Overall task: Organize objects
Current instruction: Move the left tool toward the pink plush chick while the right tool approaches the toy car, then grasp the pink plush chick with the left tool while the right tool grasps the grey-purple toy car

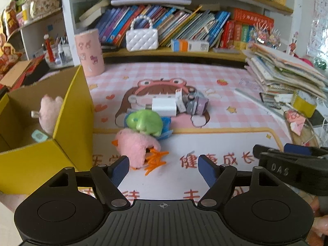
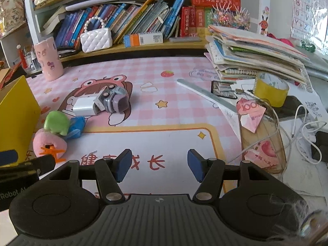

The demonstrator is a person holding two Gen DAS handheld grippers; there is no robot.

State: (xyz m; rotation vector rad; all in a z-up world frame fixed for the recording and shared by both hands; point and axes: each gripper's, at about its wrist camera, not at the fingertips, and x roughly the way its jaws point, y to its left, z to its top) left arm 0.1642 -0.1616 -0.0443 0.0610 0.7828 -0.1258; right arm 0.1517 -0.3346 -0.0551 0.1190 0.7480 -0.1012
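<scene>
A pink plush chick (image 1: 136, 146) with orange feet lies on the desk mat, just ahead of my left gripper (image 1: 164, 169), which is open and empty. A green toy (image 1: 146, 122) on a blue piece lies behind it. Further back lie a white charger (image 1: 164, 105) and a grey-purple toy (image 1: 195, 103). An open yellow box (image 1: 69, 110) stands at the left with a pink plush (image 1: 50, 112) inside. My right gripper (image 2: 158, 167) is open and empty over the mat; it also shows in the left wrist view (image 1: 287, 155). The chick (image 2: 49, 143), green toy (image 2: 56, 124), charger (image 2: 83, 106) and grey-purple toy (image 2: 115, 100) lie to its left.
A pink cylinder cup (image 1: 90, 53) stands at the back left. A stack of books and papers (image 2: 256, 55), a yellow tape roll (image 2: 270, 91), folded banknotes (image 2: 251, 112), a ruler (image 2: 205, 94) and white cables (image 2: 303, 127) crowd the right. A bookshelf with a white purse (image 1: 141, 37) runs along the back.
</scene>
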